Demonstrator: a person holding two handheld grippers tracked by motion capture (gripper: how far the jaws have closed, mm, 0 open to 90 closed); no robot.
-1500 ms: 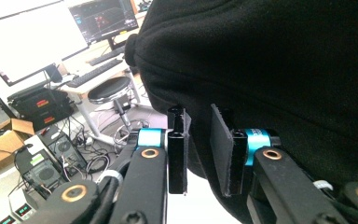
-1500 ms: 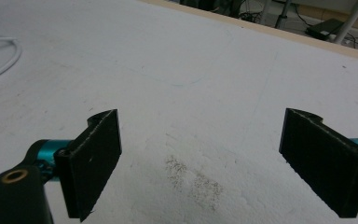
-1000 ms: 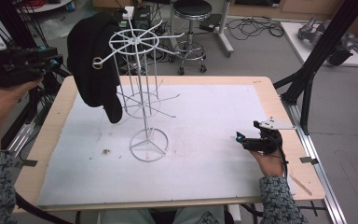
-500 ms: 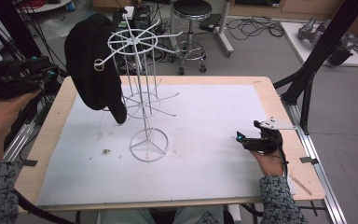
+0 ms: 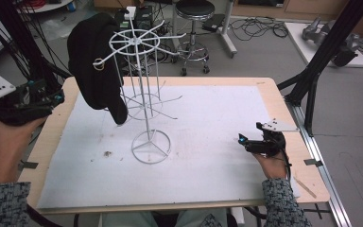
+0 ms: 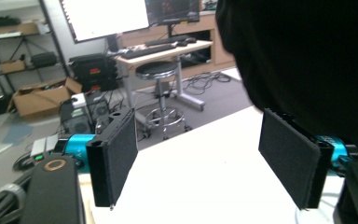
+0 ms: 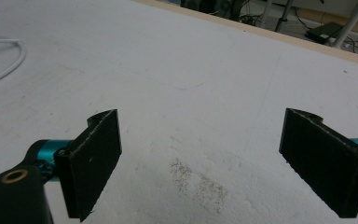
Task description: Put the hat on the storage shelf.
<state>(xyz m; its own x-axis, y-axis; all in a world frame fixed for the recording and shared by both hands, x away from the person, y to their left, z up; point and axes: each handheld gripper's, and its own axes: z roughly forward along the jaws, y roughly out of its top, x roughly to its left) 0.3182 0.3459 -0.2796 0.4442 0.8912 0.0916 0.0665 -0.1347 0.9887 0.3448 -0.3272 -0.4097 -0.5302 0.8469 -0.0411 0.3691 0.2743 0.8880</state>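
A black cap [image 5: 97, 71] hangs on one arm of the white wire rack [image 5: 146, 109] that stands on the white mat [image 5: 208, 118]. My left gripper [image 5: 58, 97] is held at the table's left edge, just left of and below the cap. Its jaws have just been opening and now stand wide with nothing between them. In the left gripper view [image 6: 200, 154] the cap [image 6: 307, 60] hangs close ahead at the upper right. My right gripper [image 5: 242, 141] rests low over the mat at the right, open and empty, as the right gripper view [image 7: 200, 158] also shows.
The rack's round base [image 5: 150, 146] sits mid-table, and a curve of it [image 7: 4, 60] lies at the far left of the right gripper view. A smudge [image 5: 108, 153] marks the mat. A stool [image 5: 194, 19], cables and black frame posts [image 5: 321, 56] stand beyond the table.
My left hand has sunk from the level of the cap's crown to beside its lower part. The cap stays hung on the rack. The right hand has kept still.
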